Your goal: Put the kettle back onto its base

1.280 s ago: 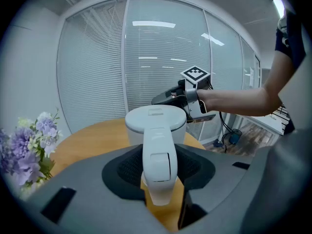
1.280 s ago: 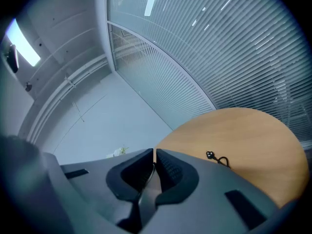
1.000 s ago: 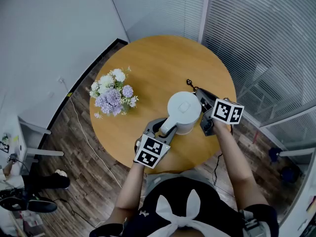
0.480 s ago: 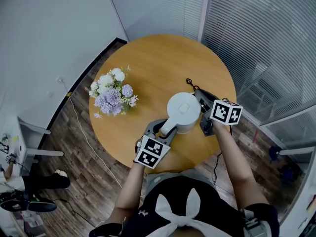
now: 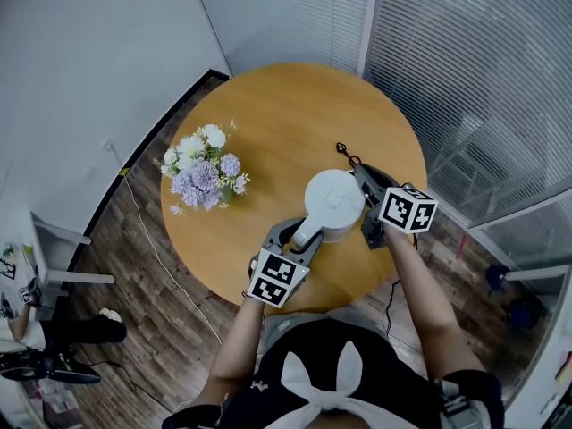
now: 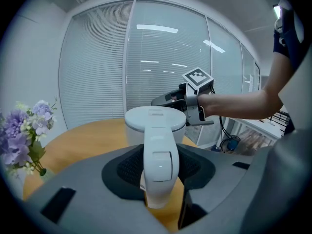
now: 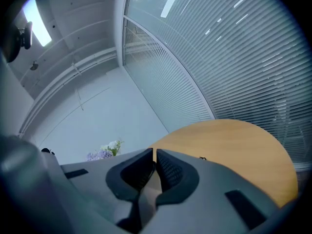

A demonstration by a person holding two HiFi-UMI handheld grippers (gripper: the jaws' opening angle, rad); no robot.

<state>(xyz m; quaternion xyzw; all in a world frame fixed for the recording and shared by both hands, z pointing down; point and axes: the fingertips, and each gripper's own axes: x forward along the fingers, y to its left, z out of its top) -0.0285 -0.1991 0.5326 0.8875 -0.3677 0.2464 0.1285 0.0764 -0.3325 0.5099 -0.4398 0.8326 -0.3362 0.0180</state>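
Your L gripper (image 6: 158, 173) clamps kettle (image 5: 333, 200) by handle (image 6: 159, 155), keeps it upright for seating. R gripper (image 7: 154, 167) nearly closed, empty, parked alongside. Base hidden.

White kettle (image 5: 333, 204) — upright, lid shut, handle pointing lower left — at the wooden table's (image 5: 277, 123) right side.

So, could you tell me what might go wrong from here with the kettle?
1. The left hand-held gripper holds the kettle only by its handle, so the body may swing or tilt.
2. The right hand-held gripper, jaws shut, sits close beside the kettle and could get bumped.
3. I cannot make out the base, so lining up is uncertain.
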